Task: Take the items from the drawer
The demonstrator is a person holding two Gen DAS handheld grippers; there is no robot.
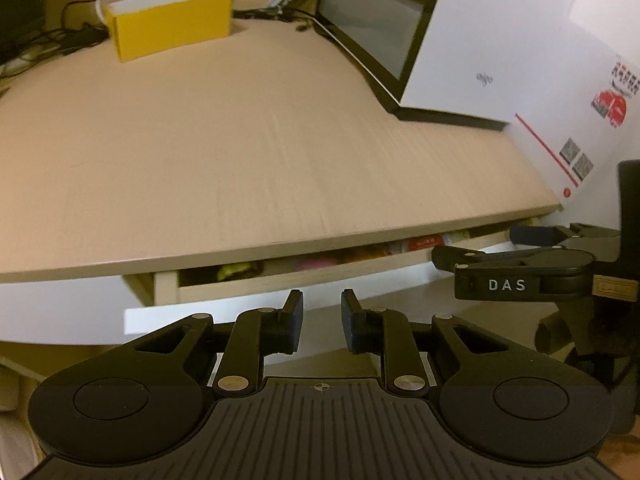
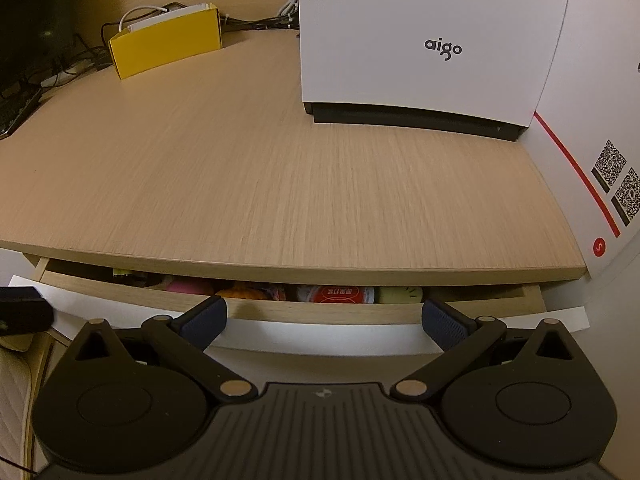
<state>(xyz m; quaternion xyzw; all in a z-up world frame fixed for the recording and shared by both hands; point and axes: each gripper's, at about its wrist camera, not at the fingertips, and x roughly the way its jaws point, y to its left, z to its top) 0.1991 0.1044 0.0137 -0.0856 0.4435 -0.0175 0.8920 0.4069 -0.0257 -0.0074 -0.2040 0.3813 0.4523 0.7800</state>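
**Right wrist view: drawer only a crack open, items not yet reachable**

From where I stand, the drawer [image 2: 256,312] is pulled out just a little under the desk top [image 2: 248,184]. Through the gap you can make out a row of things inside: something pink [image 2: 188,287], an orange lump [image 2: 244,292], a red-lidded tub [image 2: 340,295] and a pale yellow item [image 2: 400,294]. All lie mostly hidden under the desk's front edge.

The right gripper [image 2: 324,320] hangs just in front of the drawer's white face, its jaws spread wide with nothing between them. The left gripper [image 1: 322,316] sits further to the left, in front of the drawer's left end; its jaws are narrowed to a small gap and grasp nothing. No pad looks to be pressing on the drawer front.

As I judge it, the step in hand is getting the drawer open far enough to reach in. To do that well, one gripper should take the top lip of the drawer front squarely and pull straight out, level, so the drawer does not skew on its runners. The other hand should keep clear until the gap is wide. The white box [image 2: 424,40] and yellow box [image 2: 168,46] on the desk are well back and need no care. Picking through the present slit would risk scraping the pads on the desk edge.
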